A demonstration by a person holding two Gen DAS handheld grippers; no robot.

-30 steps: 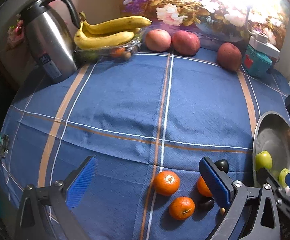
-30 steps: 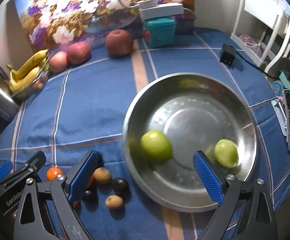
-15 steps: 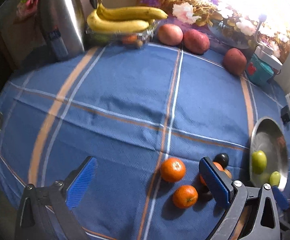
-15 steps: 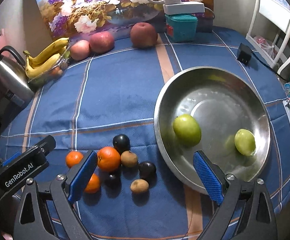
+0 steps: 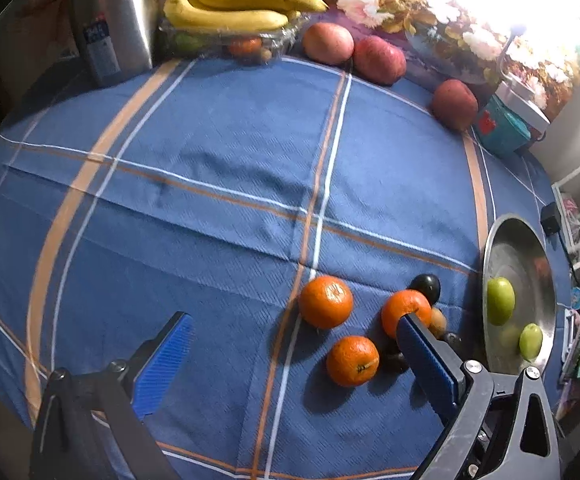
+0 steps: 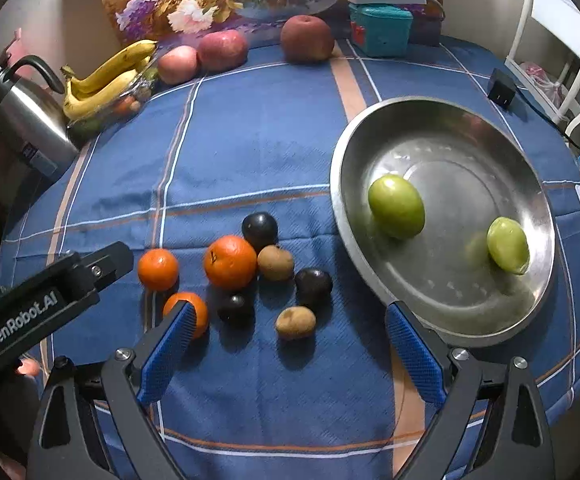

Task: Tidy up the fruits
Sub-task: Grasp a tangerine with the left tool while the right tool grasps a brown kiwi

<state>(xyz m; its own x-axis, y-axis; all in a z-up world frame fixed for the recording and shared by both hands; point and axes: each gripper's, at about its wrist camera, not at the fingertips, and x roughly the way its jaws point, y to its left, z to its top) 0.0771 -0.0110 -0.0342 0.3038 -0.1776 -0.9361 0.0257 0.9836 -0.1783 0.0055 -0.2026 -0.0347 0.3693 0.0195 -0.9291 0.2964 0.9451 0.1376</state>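
A steel bowl (image 6: 469, 332) at the right holds two green fruits (image 6: 396, 205) (image 6: 507, 244). Left of it on the blue cloth lie three oranges (image 6: 230, 261) (image 6: 158, 269) (image 6: 194, 312), three dark plums (image 6: 260, 228) (image 6: 313, 285) (image 6: 235, 309) and two brown kiwis (image 6: 275, 262) (image 6: 295, 322). My right gripper (image 6: 288, 354) is open above the near side of this cluster, holding nothing. My left gripper (image 5: 291, 354) is also open and empty, with the oranges (image 5: 325, 301) (image 5: 352, 360) (image 5: 405, 312) between and beyond its fingers. The bowl (image 5: 501, 240) shows at the right edge there.
At the table's far side stand a steel kettle (image 6: 26, 120), a clear tray with bananas (image 6: 106, 76), three red apples (image 6: 306, 38) (image 6: 222, 49) (image 6: 177, 64), a teal box (image 6: 379, 28) and a flower picture. A black adapter (image 6: 501, 89) lies at the right; white chairs stand beyond.
Both grippers have pulled back and swung left. The fruit cluster now sits centred in the right wrist view, and the bowl has shifted right. Nothing was taken hold of.
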